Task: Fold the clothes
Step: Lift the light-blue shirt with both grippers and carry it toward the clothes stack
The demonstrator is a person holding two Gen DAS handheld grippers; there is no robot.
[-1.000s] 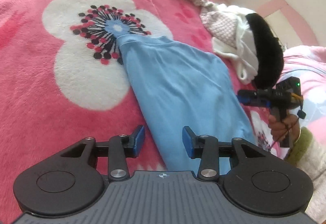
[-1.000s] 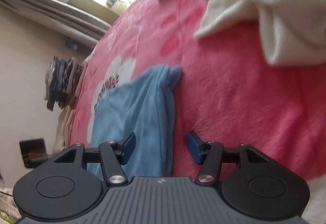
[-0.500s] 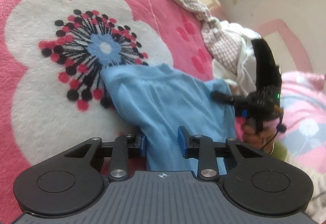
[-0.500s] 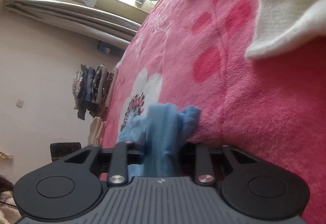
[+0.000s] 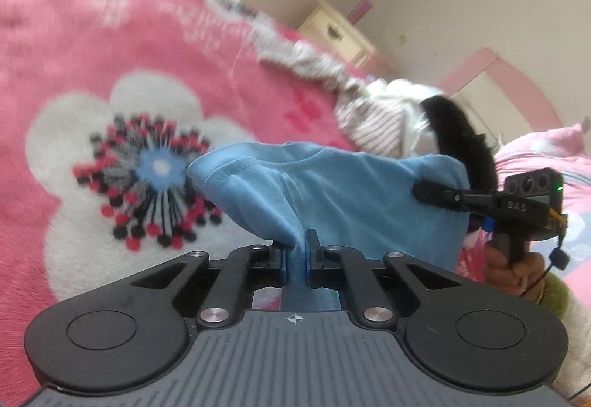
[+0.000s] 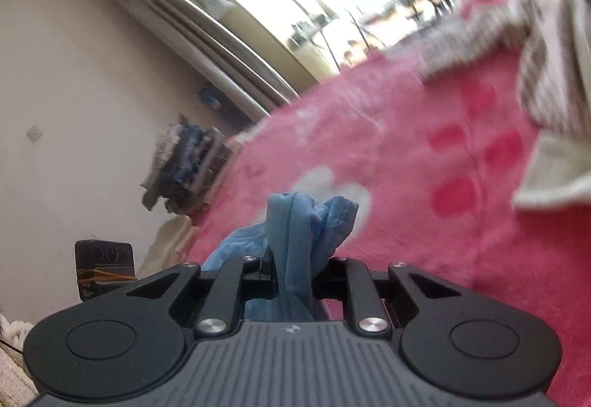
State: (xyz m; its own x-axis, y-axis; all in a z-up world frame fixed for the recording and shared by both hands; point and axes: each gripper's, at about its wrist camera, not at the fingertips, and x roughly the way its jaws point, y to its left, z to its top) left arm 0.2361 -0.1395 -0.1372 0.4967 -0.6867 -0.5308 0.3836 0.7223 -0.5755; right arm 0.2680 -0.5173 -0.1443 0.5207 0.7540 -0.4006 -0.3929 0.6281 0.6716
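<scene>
Cloth under tension between both tongs: the blue shirt point(image 5: 332, 192) is pinched at two places and hangs raised above the pink bed blanket point(image 5: 92, 48), its far hem drooping toward the big white flower print point(image 5: 66, 133).

Step in hand, as judged: a lift-and-carry of one edge, the kind that goes before laying one half over the other. How many folds the shirt already has cannot be read; the cloth is bunched and the frames are blurred.

Left tongs point(image 5: 295, 259): clenched almost fully, a narrow rope of blue cloth squeezed between the pads.

Right tongs point(image 6: 293, 277): closed on a thicker wad of the same shirt point(image 6: 306, 222), several layers gathered, so the jaws stand a little wider. In the left view the right tongs point(image 5: 424, 190) bite the shirt's right edge; a hand point(image 5: 513, 266) holds the handle below.

Next move calls for: both grips kept firm and level, the held edge brought over evenly, then lowered flat before any release. Risk: the bunched right corner may land wrinkled.

A pile of other clothes point(image 5: 388, 118) lies behind, near the shirt.
</scene>
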